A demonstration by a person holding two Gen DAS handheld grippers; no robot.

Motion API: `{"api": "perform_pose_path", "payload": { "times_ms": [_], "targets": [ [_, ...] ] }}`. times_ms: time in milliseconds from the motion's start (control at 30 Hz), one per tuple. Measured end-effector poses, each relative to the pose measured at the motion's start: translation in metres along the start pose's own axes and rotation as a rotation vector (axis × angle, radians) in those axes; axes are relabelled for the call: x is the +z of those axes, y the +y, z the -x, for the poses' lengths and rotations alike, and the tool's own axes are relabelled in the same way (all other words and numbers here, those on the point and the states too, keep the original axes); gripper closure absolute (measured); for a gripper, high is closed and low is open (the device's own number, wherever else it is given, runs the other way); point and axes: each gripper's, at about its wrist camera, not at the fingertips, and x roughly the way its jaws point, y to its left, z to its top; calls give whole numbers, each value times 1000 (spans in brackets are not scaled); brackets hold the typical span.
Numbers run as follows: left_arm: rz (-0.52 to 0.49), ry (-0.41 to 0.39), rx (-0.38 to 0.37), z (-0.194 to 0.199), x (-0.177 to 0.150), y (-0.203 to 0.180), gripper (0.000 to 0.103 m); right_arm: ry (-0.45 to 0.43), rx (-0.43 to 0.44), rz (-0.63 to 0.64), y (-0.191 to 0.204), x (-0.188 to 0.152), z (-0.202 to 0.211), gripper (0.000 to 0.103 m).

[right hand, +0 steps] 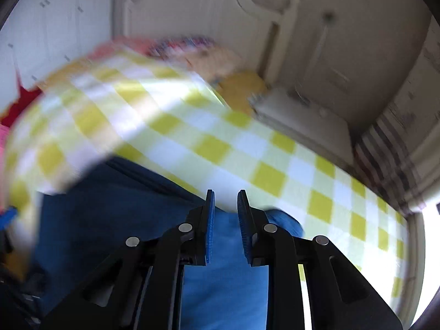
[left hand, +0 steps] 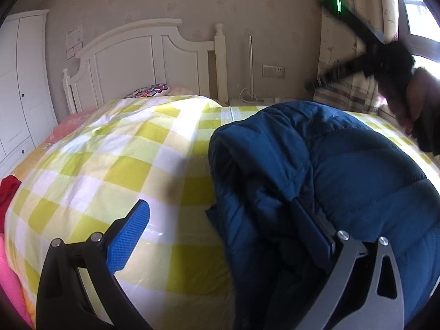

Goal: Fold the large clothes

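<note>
1. A dark blue puffer jacket (left hand: 330,170) lies bunched on the bed (left hand: 115,165), over its yellow-and-white checked cover, on the right side of the left wrist view.
2. The left hand-held gripper (left hand: 220,220) is spread wide: its left finger pad (left hand: 129,236) hangs over bare checked cover, while its right finger is against the jacket's folds.
3. The right hand-held gripper (right hand: 226,225) hovers above the jacket's edge, fingers slightly parted, nothing between them.
4. That view is motion-blurred; in the left view it appears raised beside the curtain (left hand: 354,41).
</note>
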Motion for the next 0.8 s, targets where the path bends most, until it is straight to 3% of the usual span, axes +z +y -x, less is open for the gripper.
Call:
{"api": "perform_pose_path", "payload": {
  "times_ms": [100, 167, 200, 267, 367, 433, 500, 567, 667, 800],
  "targets": [
    [3, 27, 21, 3, -2, 0, 2, 38, 60, 113, 38, 2, -10, 76],
    [11, 39, 32, 5, -3, 0, 2, 176, 21, 210, 64, -15, -52, 75],
    [18, 41, 33, 6, -3, 1, 2, 186, -3, 228, 69, -18, -59, 75],
    [24, 66, 34, 5, -4, 3, 2, 183, -3, 215, 70, -11, -54, 75],
    [39, 73, 18, 6, -8, 5, 2, 107, 70, 155, 66, 1, -30, 75],
    [45, 71, 17, 6, -9, 4, 2, 77, 76, 179, 74, 2, -25, 75],
    [48, 71, 18, 6, -9, 4, 2, 131, 111, 241, 92, -7, -37, 75],
    [52, 72, 14, 6, -9, 4, 2, 205, 49, 327, 110, -22, -62, 75],
    [47, 92, 21, 6, -9, 5, 2, 202, 29, 335, 114, -18, -60, 75],
    [50, 94, 24, 10, -11, 5, 2, 116, 83, 268, 103, -16, -21, 75]
  ]
}}
